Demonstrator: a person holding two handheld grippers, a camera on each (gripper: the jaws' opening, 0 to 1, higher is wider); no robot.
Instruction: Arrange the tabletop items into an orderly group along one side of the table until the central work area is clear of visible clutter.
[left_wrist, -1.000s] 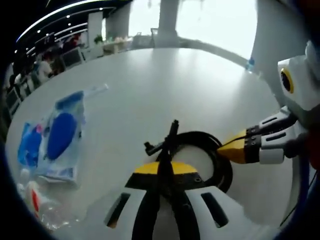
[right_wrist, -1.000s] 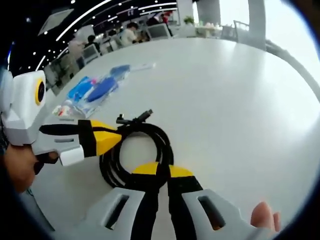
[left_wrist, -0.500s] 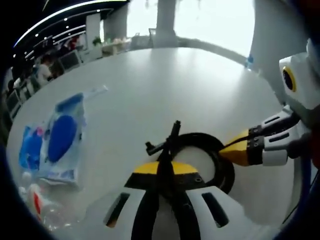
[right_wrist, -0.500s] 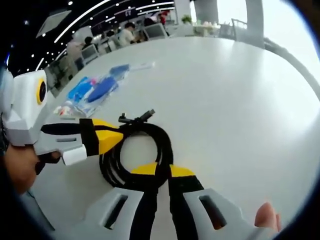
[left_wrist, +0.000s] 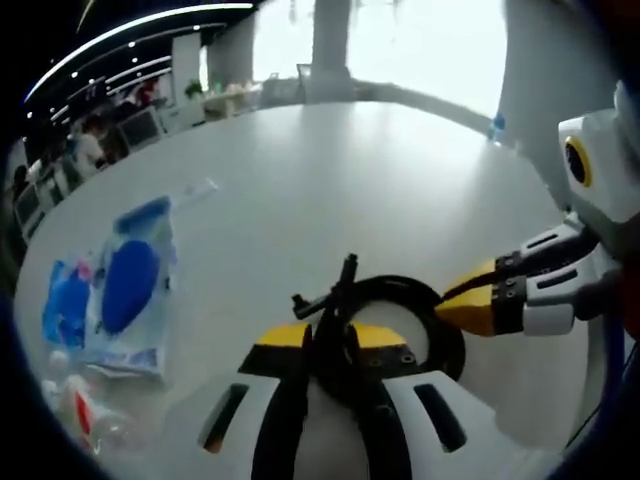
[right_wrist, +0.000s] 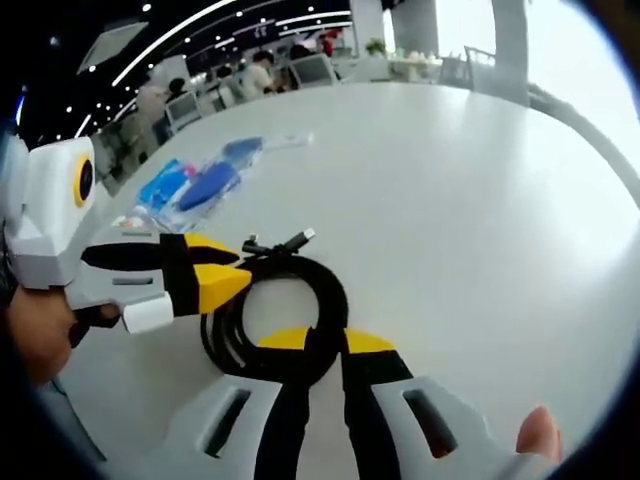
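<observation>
A black cable (left_wrist: 400, 286) lies coiled on the white round table (left_wrist: 350, 170). Its two plug ends (left_wrist: 335, 285) stick up from the coil. My left gripper (left_wrist: 332, 340) has its yellow-tipped jaws parted around the near side of the coil. In the right gripper view the same coil (right_wrist: 338, 300) sits between both tools. The left gripper (right_wrist: 235, 268) comes in from the left with its tips apart by the plug ends. My right gripper (right_wrist: 322, 342) is shut on the coil's near edge, and its closed yellow tips (left_wrist: 445, 303) touch the coil's right side.
Blue plastic packets (left_wrist: 125, 285) lie left of the cable, with a small red-and-white item (left_wrist: 80, 415) nearer the edge. The packets (right_wrist: 200, 185) appear beyond the left gripper. A hand (right_wrist: 40, 330) holds that gripper. People and chairs stand beyond the far table edge.
The left gripper's jaws have parted; earlier they were pinched on the cable. The plug ends have shifted slightly. The right gripper keeps its hold.
</observation>
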